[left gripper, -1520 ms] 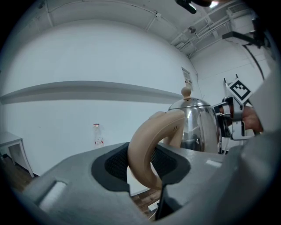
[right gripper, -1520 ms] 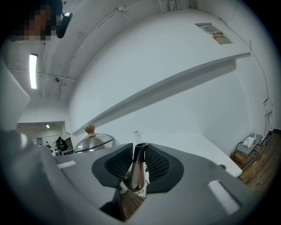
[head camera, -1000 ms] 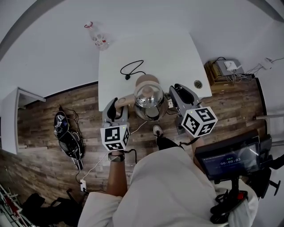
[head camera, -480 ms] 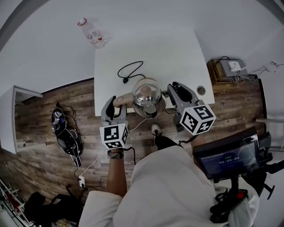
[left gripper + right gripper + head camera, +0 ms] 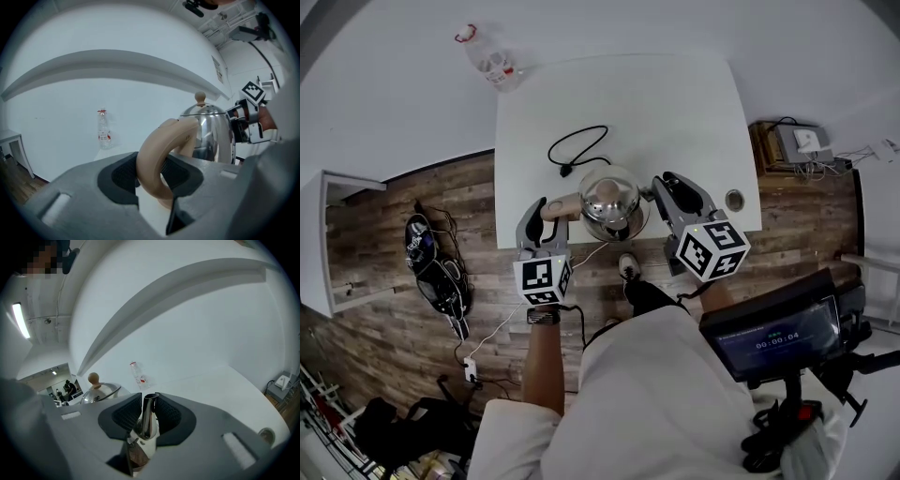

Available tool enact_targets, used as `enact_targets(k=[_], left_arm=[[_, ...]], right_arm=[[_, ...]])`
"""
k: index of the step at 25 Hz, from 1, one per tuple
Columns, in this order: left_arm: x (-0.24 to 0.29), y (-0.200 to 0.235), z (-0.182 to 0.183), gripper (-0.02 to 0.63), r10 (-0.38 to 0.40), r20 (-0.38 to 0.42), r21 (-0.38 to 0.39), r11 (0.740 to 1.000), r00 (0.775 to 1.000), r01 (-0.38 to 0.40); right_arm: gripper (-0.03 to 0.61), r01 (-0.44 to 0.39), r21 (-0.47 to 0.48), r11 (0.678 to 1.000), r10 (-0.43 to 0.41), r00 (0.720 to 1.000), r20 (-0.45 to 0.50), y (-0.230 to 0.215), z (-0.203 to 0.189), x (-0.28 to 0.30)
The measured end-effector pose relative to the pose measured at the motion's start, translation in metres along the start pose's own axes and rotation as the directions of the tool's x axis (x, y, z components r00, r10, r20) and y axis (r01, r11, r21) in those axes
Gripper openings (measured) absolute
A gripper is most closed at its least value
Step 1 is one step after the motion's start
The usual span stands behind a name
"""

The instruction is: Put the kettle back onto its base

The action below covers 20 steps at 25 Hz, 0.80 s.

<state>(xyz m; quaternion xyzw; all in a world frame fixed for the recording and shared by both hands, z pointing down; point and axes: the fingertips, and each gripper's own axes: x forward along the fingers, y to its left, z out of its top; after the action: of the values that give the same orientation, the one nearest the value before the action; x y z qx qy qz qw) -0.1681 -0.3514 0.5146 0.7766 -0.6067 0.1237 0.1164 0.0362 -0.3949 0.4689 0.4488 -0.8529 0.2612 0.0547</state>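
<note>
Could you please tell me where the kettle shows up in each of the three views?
Head view: the kettle sits at the centre, at the near edge of the white table.
Left gripper view: the kettle is right of centre, with its beige handle between the jaws.
Right gripper view: the lid is at lower left and the spout is between the jaws.
Shared landmark: the plastic bottle beyond the kettle.

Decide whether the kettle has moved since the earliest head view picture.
Yes. The kettle has shifted farther onto the table, toward the black cable.
</note>
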Motion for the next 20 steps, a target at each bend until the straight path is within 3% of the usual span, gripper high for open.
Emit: enact_targets(k=[20], left_arm=[[0.045, 0.013, -0.045, 0.150, -0.009, -0.096, 0.002, 1.000, 0.995, 0.009]], right_arm=[[0.087, 0.020, 0.040, 0.999, -0.015, 0.994, -0.110, -0.035, -0.038, 0.046]])
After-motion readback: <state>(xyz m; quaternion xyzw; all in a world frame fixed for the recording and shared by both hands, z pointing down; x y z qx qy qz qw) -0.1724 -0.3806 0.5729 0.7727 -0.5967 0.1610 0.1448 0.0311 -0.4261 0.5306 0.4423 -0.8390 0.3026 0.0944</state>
